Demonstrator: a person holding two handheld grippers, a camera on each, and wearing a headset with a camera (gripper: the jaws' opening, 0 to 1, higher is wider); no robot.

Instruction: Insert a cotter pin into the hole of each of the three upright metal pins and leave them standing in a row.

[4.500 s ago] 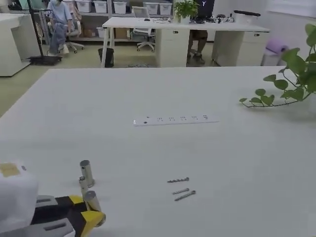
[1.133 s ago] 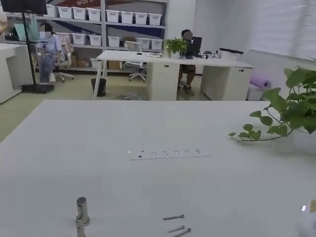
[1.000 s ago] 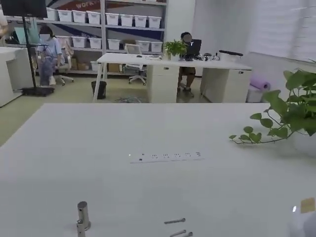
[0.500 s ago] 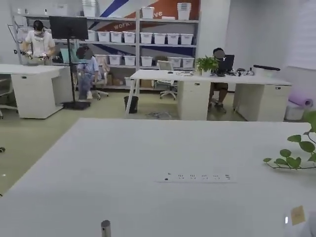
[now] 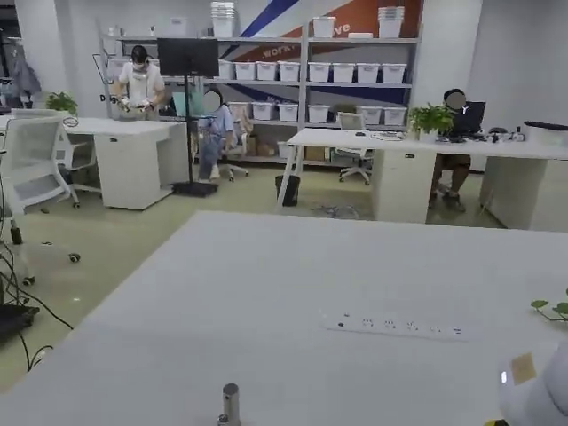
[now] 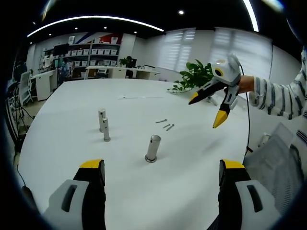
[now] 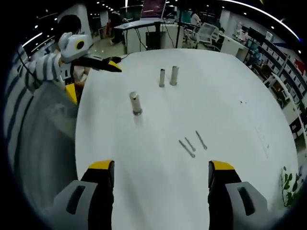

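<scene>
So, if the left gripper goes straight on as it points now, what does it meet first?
Probably the lone upright metal pin, standing almost centred ahead of the open left gripper. Depth is unclear: held high, it might pass over to the table beyond.

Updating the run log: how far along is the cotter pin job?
Done: no insertion; the three cotter pins lie loose on the table near three upright metal pins. In hand: nothing, left gripper and right gripper both open, empty. Left: all three insertions, then lining up the row.
</scene>
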